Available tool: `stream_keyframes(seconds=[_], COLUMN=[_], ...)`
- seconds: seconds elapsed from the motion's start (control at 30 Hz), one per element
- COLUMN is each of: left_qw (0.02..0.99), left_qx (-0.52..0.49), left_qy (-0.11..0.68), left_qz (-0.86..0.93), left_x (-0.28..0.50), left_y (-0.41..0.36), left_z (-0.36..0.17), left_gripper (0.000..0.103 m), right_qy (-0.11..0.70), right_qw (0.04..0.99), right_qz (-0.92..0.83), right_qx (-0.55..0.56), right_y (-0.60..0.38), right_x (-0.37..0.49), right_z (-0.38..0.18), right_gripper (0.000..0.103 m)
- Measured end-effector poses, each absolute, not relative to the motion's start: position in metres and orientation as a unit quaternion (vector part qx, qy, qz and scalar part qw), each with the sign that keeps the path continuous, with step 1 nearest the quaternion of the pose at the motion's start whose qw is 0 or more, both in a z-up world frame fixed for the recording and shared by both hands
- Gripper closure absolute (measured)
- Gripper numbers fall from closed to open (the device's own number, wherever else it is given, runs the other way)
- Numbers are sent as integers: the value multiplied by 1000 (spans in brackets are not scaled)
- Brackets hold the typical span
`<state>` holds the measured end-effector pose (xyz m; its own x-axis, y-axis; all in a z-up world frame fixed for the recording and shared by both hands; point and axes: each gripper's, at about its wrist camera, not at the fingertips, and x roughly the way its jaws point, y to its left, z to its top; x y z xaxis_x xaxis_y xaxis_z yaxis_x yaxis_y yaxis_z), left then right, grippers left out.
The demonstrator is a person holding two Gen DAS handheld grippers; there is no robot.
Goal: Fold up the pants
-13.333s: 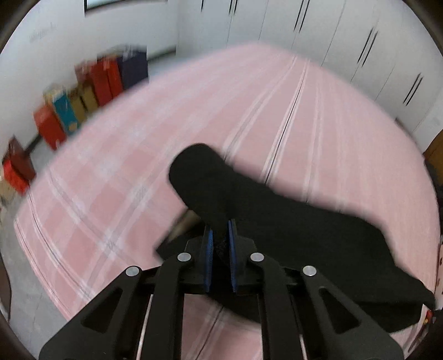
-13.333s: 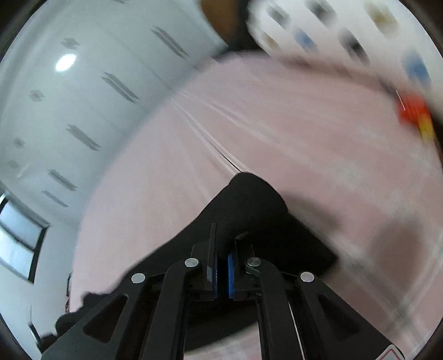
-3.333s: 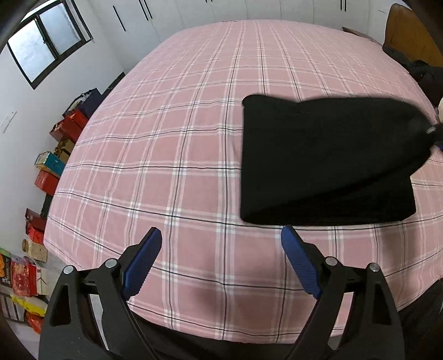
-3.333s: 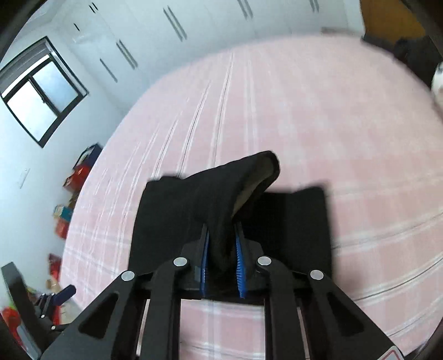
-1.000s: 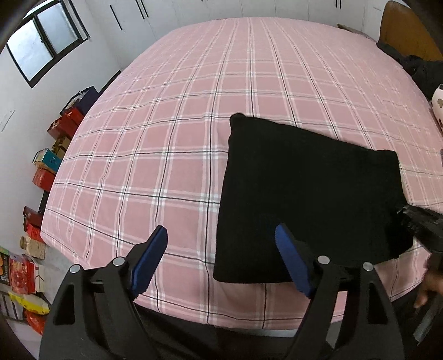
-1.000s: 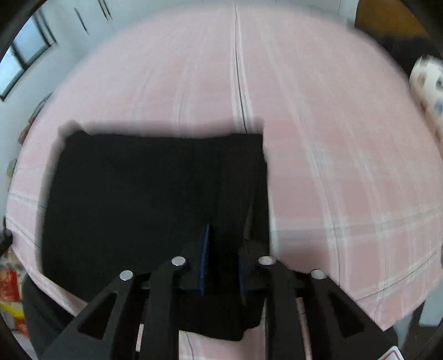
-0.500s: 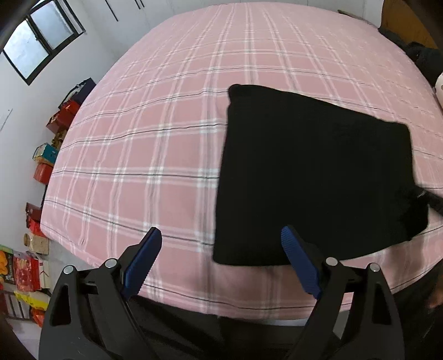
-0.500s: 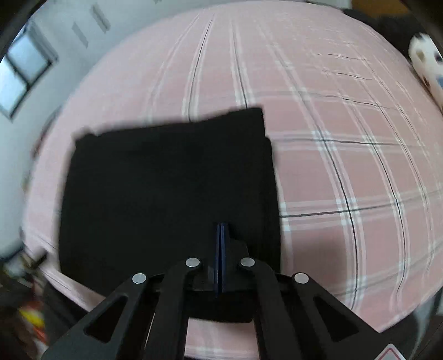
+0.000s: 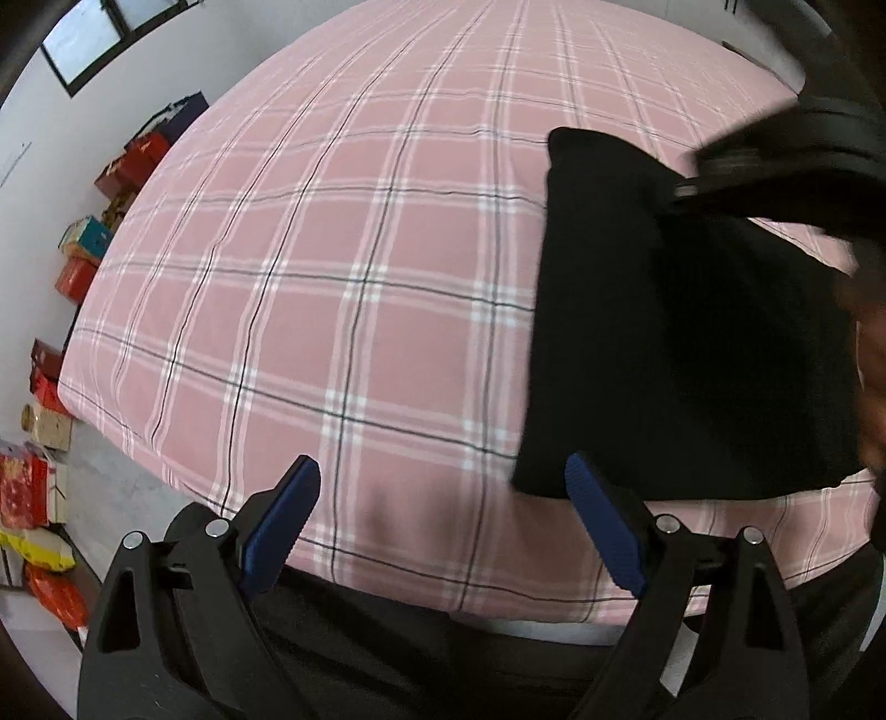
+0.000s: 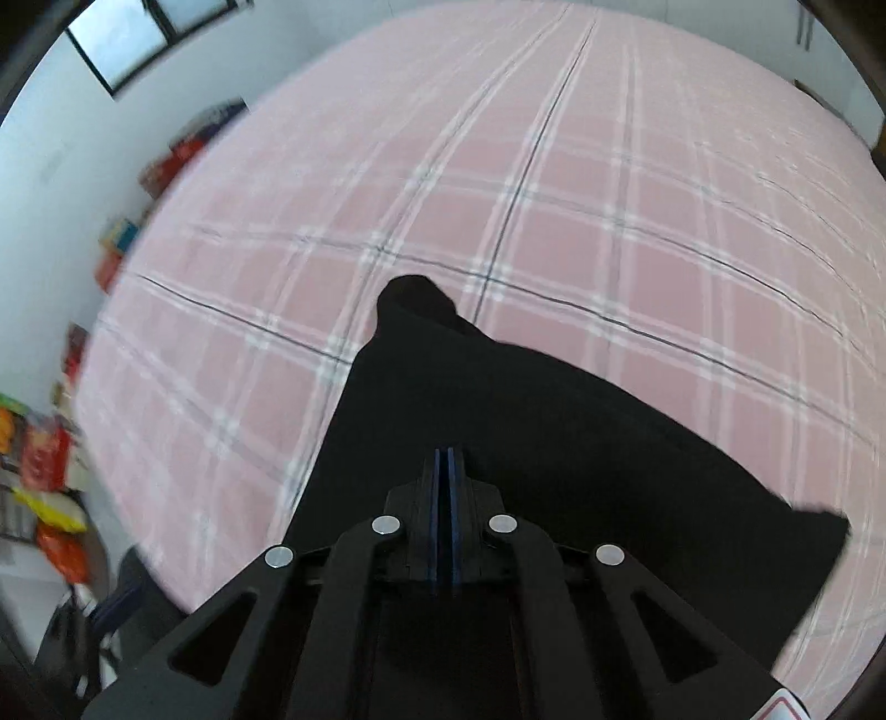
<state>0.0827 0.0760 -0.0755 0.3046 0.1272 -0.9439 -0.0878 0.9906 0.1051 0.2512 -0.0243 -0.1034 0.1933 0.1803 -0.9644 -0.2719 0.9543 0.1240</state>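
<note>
The black pants (image 9: 681,327) lie folded into a flat rectangle on the pink plaid bed (image 9: 360,249), near its front edge. My left gripper (image 9: 443,515) is open and empty, held just off the bed's front edge, its right finger close to the pants' near left corner. My right gripper (image 10: 444,471) is shut with its pads together, hovering over the pants (image 10: 526,421); nothing shows between the pads. It also shows blurred over the pants in the left wrist view (image 9: 775,166).
Coloured boxes and bags (image 9: 72,266) line the floor by the white wall left of the bed. A window (image 9: 111,33) is at the far left. The bed (image 10: 554,194) stretches far ahead.
My right gripper has swung over the folded pants towards their far side. My left gripper has shifted left, so the pants sit further right in its view. The pants stay flat.
</note>
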Motion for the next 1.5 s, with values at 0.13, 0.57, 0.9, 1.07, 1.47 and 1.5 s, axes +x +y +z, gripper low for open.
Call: stream_keyframes(seconds=[0.13,0.57,0.9,1.07,1.47,1.5], left_qw=[806,813,824,826,814,813], left_qx=[15,21,64,86,106,107], left_qy=[587,580,562,557,571,572], left_qz=[71,50,37,32,23,19], left_x=[84,90,87,81,70,68], left_y=[86,69,32,15,-6,-7], left_z=[-79,-71,-52,-49,-60,-61], left_gripper=[15,15,11,11,10,10], right_qy=[625,614,576,541,545,545], right_qw=[771,786,806,819,812,811], right_qz=[115,59,32,19,53,56], right_qx=[-50,32,131,192,200,205], right_y=[-10,-114,-228,-252,-272,-272], right_x=[271,246,162,134,67,64], right_z=[-127,-111,-105,-79,-86,-87], right_gripper=[103,103,103,91,63,56])
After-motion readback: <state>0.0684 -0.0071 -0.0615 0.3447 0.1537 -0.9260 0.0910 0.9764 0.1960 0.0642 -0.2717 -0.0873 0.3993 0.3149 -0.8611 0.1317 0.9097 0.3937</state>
